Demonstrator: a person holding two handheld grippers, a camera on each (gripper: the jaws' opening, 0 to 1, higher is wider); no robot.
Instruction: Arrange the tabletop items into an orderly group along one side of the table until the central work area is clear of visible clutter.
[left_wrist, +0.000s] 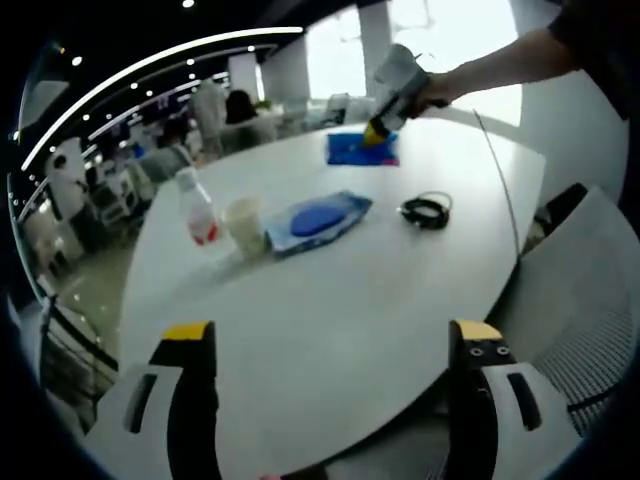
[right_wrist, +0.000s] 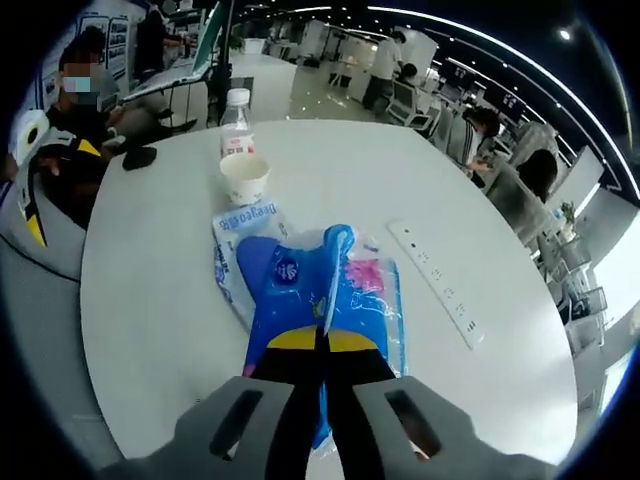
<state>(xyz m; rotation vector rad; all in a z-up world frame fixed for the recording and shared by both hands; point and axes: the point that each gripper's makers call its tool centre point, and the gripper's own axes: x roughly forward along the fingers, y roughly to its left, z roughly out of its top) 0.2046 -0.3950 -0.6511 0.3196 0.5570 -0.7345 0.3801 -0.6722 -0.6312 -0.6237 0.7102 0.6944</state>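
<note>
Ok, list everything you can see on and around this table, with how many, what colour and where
Table: one, white, rounded, under everything.
Water bottle: one, clear with a red label, upright beside the paper cup.
Paper cup: one, off-white, between the bottle and the wipes pack.
Wipes pack: one, blue, flat next to the cup.
Blue packet: one, blue with pink print, lifted at one edge by the right gripper.
Cable: one, black, coiled beyond the wipes pack.
Power strip: one, white, long, lying right of the packet.
Black object: one, at the table edge; too small to identify.
Left gripper: jaws wide apart over bare table.
Right gripper: jaws closed on the blue packet.
</note>
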